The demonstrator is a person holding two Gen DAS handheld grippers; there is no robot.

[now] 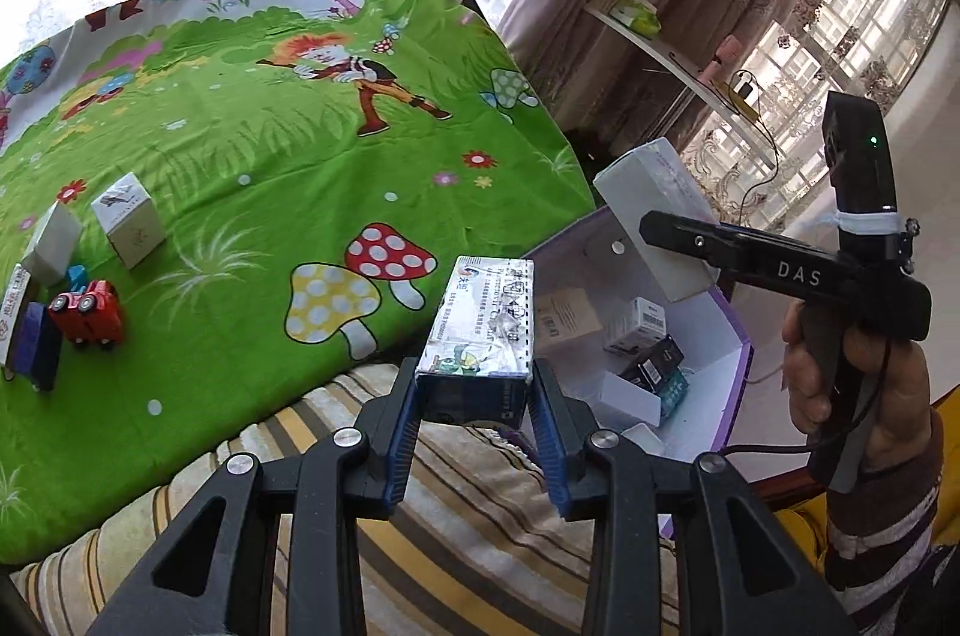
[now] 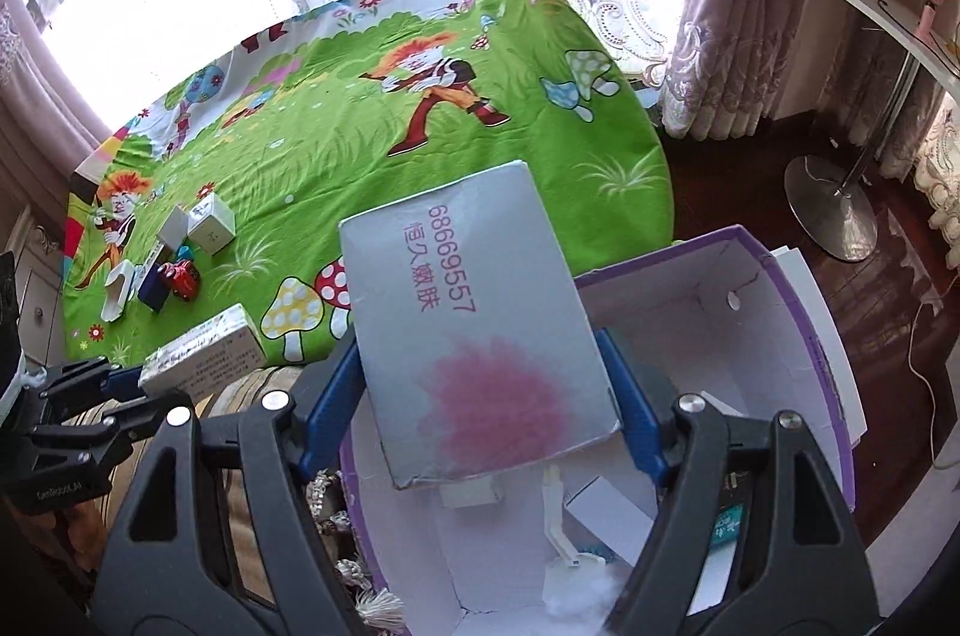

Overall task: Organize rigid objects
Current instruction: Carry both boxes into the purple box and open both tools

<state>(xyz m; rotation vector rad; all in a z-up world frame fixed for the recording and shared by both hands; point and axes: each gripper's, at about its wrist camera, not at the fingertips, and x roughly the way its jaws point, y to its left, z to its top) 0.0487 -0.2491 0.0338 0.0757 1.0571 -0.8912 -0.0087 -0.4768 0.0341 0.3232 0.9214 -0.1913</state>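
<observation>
My left gripper (image 1: 474,396) is shut on a long printed carton (image 1: 483,321), held above the striped cushion beside the purple-and-white box (image 1: 714,396). My right gripper (image 2: 483,399) is shut on a flat grey box with red print (image 2: 474,324), held over the open purple-and-white box (image 2: 804,336). The right gripper also shows in the left wrist view (image 1: 666,231), holding the grey box (image 1: 651,216). The left gripper's carton shows in the right wrist view (image 2: 201,357). Several small cartons lie inside the purple-and-white box.
On the green cartoon cloth (image 1: 270,144) at the left stand white cartons (image 1: 129,219), a red toy car (image 1: 90,312) and a dark blue box (image 1: 39,345). A striped cushion (image 1: 456,516) lies below. A white shelf (image 1: 666,54) and curtains stand at the right.
</observation>
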